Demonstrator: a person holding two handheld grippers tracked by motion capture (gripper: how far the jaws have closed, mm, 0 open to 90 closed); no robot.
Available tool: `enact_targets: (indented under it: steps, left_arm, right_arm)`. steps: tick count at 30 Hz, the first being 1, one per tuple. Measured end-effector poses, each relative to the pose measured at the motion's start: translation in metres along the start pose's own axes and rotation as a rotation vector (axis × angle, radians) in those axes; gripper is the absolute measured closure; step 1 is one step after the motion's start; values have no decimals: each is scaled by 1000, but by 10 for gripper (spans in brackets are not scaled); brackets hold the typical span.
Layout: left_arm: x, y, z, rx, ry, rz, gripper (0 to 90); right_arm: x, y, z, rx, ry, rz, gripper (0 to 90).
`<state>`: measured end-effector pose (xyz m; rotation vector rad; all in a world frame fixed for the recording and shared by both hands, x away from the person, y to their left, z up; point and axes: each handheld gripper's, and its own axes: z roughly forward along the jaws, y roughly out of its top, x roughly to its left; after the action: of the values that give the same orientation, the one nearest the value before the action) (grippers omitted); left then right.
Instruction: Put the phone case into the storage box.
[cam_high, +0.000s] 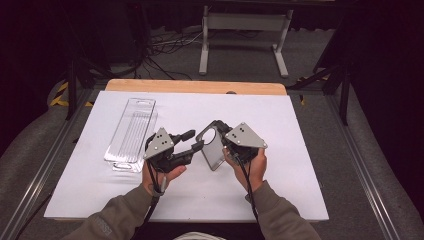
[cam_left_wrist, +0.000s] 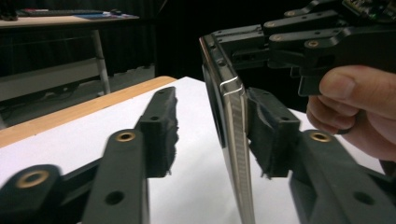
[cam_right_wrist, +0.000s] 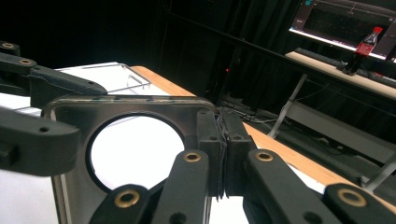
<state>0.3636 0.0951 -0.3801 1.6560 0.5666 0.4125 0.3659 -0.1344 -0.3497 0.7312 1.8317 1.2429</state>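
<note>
Metal plate (cam_high: 214, 150) with a round hole near its top and a ridged long edge; held upright over the white worktop (cam_high: 280, 130), centre of the high view.

Handling, judged: thin, rigid and smooth, likely slippery on its flat faces and light enough for one grip. Best taken across the faces near an edge or corner, clear of the hole, with pads laid flat on both sides.

Near, lower centre of the high view: two hands in grey sleeves.
- Right tongs (cam_right_wrist: 223, 154): closed on the plate's upper corner beside the hole, pads pressed together on the metal, carrying it.
- Left tongs (cam_left_wrist: 212, 135): partly open, straddling the plate's ridged edge. In the left gripper view the right-hand pad (cam_left_wrist: 271, 135) sits against or just beside the plate's face; the left-hand pad (cam_left_wrist: 161, 128) stands clearly apart from it. No clamp yet.

Middle, left of centre in the high view: clear plastic tray (cam_high: 131, 134), long and ribbed, lying flat on the worktop, well apart from the plate.

Far, top of the high view: wooden worktop edge (cam_high: 195, 86), cables on the floor, white frame legs (cam_high: 245, 40).
</note>
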Motion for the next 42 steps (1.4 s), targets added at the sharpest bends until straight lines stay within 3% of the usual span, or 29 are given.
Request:
enact_targets:
  steps: [5,11,22,23,25,42]
  left_arm:
    - [0,1,-1,-7,5,7,657]
    - [3,2,-6,-24,22,10,767]
    - [15,2,-12,-12,63,-4,797]
    - [17,2,-12,-11,79,17,798]
    - [18,2,-13,-9,90,17,799]
    - [20,7,-24,8,80,98,804]
  right_arm:
    - [1,-1,-1,-17,-12,11,889]
    - [6,1,-5,-30,-23,-8,883]
    - [14,2,-9,-42,-3,-27,866]
    - [14,2,-9,-41,2,-26,865]
    - [16,1,-9,-40,10,-25,862]
    - [19,1,-11,-51,70,-26,834]
